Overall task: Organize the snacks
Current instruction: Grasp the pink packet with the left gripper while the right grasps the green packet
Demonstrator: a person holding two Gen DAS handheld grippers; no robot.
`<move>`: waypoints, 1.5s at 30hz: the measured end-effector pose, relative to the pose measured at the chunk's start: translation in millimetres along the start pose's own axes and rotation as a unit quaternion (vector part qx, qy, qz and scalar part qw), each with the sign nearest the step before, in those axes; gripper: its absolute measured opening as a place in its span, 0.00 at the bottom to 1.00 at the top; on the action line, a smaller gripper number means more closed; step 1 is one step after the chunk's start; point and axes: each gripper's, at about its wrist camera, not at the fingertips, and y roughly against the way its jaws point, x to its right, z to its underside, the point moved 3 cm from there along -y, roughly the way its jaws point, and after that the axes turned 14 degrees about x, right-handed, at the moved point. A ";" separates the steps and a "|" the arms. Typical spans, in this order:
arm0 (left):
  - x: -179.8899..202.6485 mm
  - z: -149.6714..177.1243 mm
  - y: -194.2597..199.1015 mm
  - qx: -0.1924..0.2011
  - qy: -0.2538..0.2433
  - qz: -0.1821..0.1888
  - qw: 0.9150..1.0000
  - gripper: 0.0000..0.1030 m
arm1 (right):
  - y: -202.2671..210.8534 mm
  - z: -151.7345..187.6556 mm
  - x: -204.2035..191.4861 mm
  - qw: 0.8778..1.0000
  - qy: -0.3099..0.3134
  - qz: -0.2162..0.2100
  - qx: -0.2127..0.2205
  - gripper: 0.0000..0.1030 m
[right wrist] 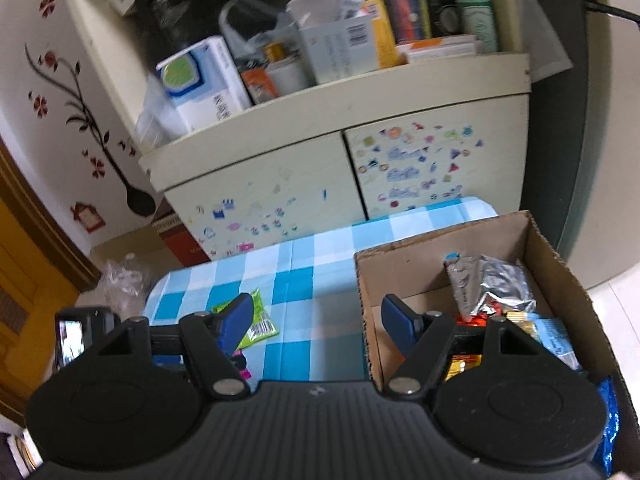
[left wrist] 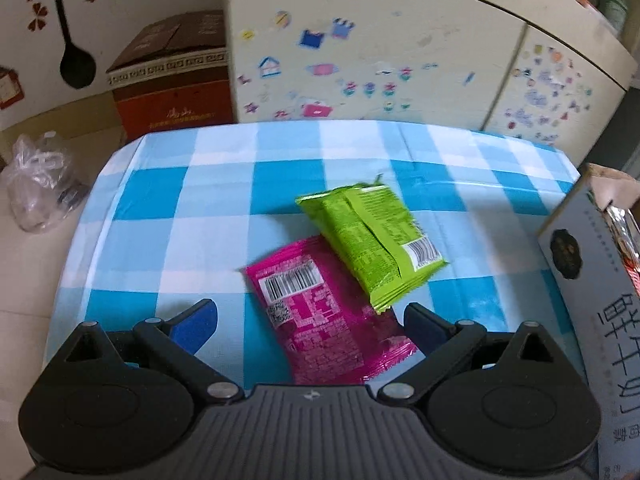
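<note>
Green packet overlaps pink packet, barcodes up | left hand-held gripper spread

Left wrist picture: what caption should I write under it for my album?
Open left gripper hovers over a pink snack packet and a green snack packet overlapping it on the blue checked tablecloth.

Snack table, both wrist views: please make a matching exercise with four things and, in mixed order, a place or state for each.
Things:
1. green packet
2. pink packet
3. cardboard box
4. left gripper

Places or states:
a. open, above the packets
b. holds several snacks inside
c. lies partly on another packet
d. lies partly under another packet

Pairs: 1-c, 2-d, 3-b, 4-a
</note>
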 end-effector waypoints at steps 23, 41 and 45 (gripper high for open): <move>-33.9 7.3 -0.6 -0.001 0.017 -0.003 1.000 1.00 | -115.1 61.1 -53.3 0.994 0.041 -0.041 -0.096 0.70; -28.9 6.9 -5.0 -0.006 -0.008 -0.013 1.000 1.00 | -169.2 80.7 -86.4 0.984 0.099 -0.068 -0.132 0.65; -28.8 4.1 -6.4 -0.011 -0.004 -0.016 1.000 1.00 | -167.5 80.5 -84.9 0.984 0.104 -0.065 -0.132 0.51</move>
